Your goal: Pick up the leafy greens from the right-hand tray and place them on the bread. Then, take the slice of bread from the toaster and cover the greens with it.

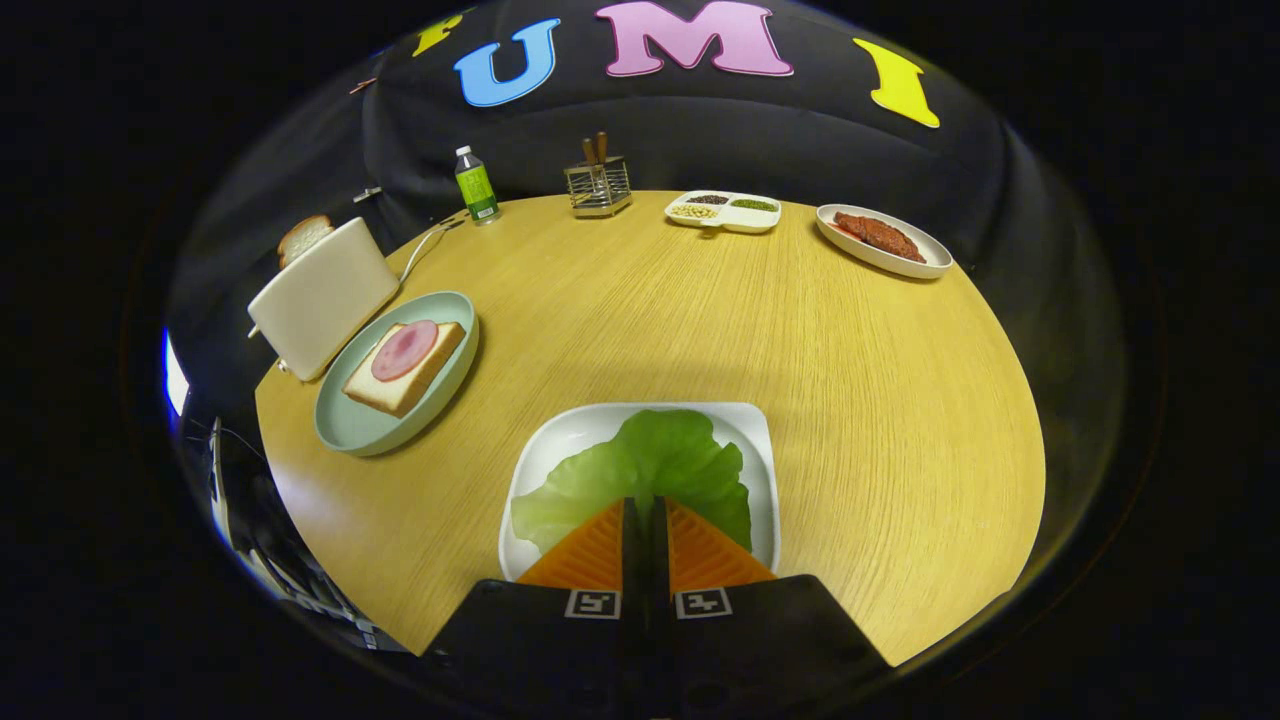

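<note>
A green lettuce leaf (650, 460) lies on the white square tray (560, 440) right at my fingers. My gripper (645, 503) is over the tray with its orange fingers (590, 555) closed to a thin slit, and the leaf's middle fold is pinched between the tips. To the left, beyond the tray, a pale green plate (350, 425) holds a slice of bread (400, 380) topped with a round of pink ham (404, 349). Behind that plate stands a cream toaster (320, 295) with a second bread slice (303, 237) sticking out of its top.
At the table's far edge stand a green bottle (476, 186), a wire rack with utensils (597, 184), a divided dish of beans (723, 211) and an oval plate of red meat (882, 240). The toaster's cord (425, 248) trails toward the bottle.
</note>
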`<act>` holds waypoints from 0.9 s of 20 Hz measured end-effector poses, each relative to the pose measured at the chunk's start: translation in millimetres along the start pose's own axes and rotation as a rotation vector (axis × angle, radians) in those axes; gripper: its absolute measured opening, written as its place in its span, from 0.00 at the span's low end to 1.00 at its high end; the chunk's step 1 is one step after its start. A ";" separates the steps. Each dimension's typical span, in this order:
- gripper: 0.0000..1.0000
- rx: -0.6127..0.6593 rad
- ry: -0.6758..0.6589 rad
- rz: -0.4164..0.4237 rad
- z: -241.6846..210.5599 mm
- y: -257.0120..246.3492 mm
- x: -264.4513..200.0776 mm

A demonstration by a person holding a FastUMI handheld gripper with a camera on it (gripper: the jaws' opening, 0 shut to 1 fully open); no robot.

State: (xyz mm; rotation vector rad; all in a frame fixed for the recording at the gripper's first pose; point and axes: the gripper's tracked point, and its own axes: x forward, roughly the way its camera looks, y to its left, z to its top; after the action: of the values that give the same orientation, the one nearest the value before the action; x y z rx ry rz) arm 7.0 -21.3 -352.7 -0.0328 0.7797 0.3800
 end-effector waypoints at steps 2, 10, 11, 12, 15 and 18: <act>0.05 0.021 -0.017 -0.007 8.6 2.1 -10.0; 0.05 0.087 -0.070 -0.055 55.8 17.8 -52.5; 0.05 0.084 -0.080 -0.064 62.8 21.5 -57.2; 0.05 0.083 -0.090 -0.072 70.4 26.1 -61.6; 0.05 0.099 -0.126 -0.082 94.4 47.4 -73.0; 0.05 0.098 -0.163 -0.080 117.0 77.5 -78.6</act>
State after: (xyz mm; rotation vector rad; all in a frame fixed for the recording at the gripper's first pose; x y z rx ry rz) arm 8.9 45.2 -206.3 0.0584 0.6328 0.2645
